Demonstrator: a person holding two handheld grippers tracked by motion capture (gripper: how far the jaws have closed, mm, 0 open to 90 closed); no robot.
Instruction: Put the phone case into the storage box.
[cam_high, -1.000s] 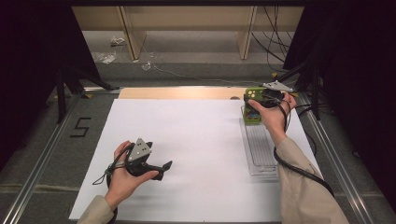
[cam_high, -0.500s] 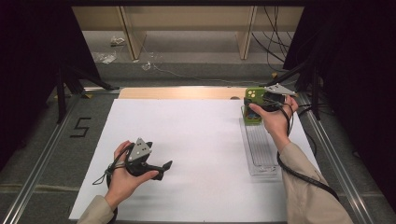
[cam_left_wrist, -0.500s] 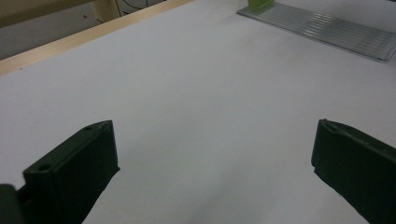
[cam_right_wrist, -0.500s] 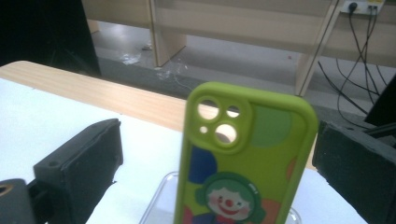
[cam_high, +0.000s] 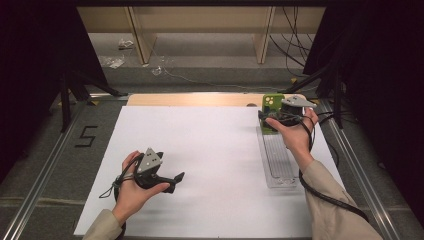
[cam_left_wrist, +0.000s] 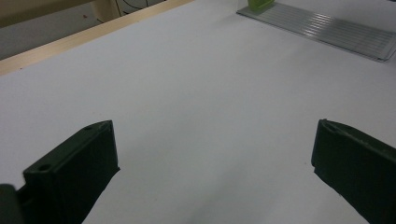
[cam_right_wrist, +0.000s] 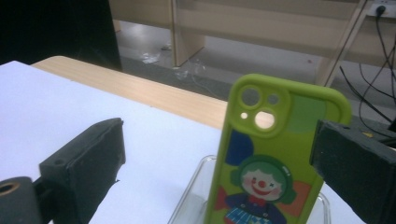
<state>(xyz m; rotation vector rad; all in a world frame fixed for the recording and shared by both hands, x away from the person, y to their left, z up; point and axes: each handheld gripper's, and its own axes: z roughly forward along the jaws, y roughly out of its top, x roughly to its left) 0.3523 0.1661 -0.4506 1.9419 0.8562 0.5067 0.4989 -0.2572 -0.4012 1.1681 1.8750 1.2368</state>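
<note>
The white sheet (cam_high: 200, 150) lies bare across its middle and left, giving wide passage between the two hands. Along the right edge, the clear ribbed tray (cam_high: 277, 160) takes up a long strip, and a green phone case (cam_high: 272, 107) stands upright at its far end, blocking the way there. The right gripper (cam_high: 267, 119) sits close at the case with jaws spread. The left gripper (cam_high: 175, 181), jaws wide apart, has only bare sheet ahead

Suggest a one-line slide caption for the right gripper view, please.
Open right gripper at an upright green clown phone case standing in a clear ribbed tray.
</note>
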